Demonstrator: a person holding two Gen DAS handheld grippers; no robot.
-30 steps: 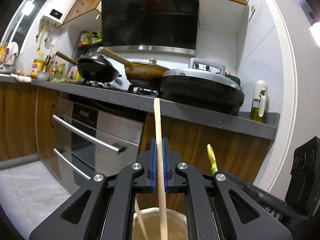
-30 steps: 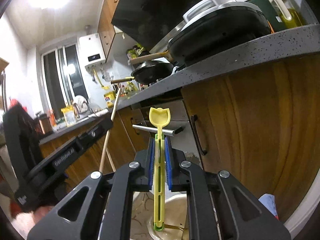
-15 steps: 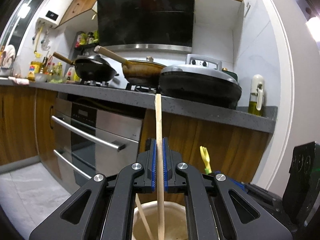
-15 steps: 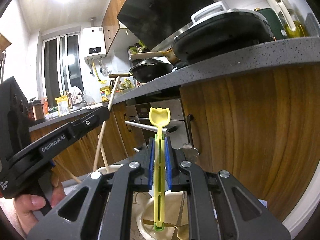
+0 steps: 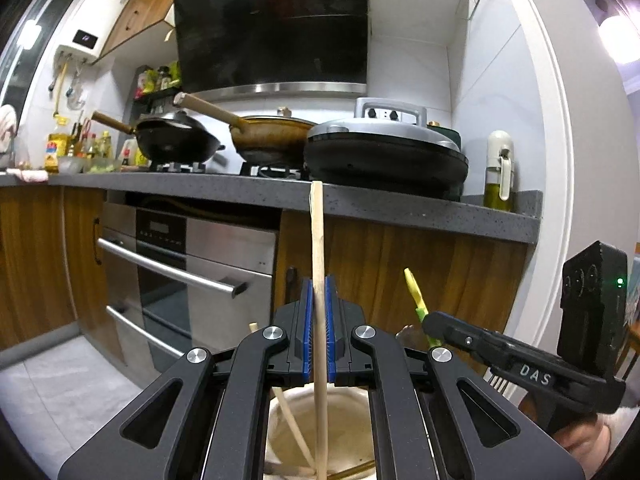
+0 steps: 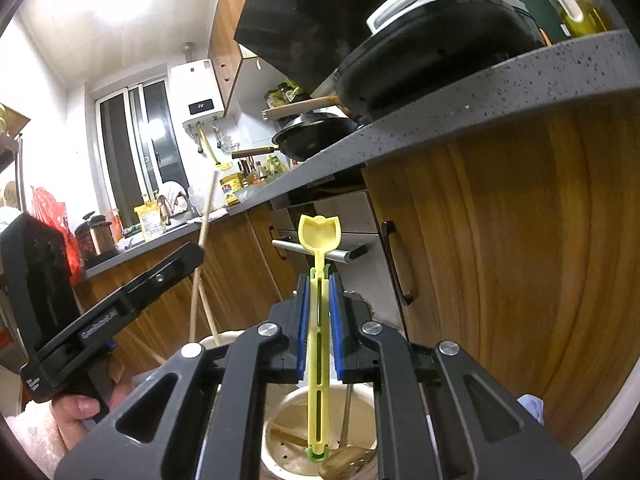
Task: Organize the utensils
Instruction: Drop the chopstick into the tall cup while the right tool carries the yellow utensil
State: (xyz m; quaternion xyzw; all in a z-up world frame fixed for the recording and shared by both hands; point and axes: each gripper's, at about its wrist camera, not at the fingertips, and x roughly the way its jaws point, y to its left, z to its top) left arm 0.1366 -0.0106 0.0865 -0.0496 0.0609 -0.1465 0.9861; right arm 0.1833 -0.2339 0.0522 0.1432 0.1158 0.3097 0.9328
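The left gripper (image 5: 319,308) pinches a wooden chopstick (image 5: 318,240) between its blue pads. The stick stands nearly upright, its long axis running straight down into the cream holder (image 5: 280,412) directly below the jaws, its top reaching up to the counter (image 5: 400,204) edge. A second chopstick (image 5: 290,420) already leans inside that holder.

The right gripper (image 6: 319,320) is clamped on a yellow spoon (image 6: 319,236), also upright, bowl end at the top and its green foot low over another holder (image 6: 288,404). That holder already has a metal ladle (image 6: 346,460) in it, beside the spoon's foot.

The relation that matters: each utensil hangs vertically above its own holder, so the coming move looks like a straight drop, not a sideways shift. Seen from the holders, the two grippers sit side by side, the left one's chopstick appearing deeper in than the spoon, though how far either tip is from the bottom cannot be told.

Writing: "DAS" on the right gripper's side in the left view; the left gripper's side carries a white brand mark too soft to read surely. The white heater (image 6: 200,96) on the wall shows "22".
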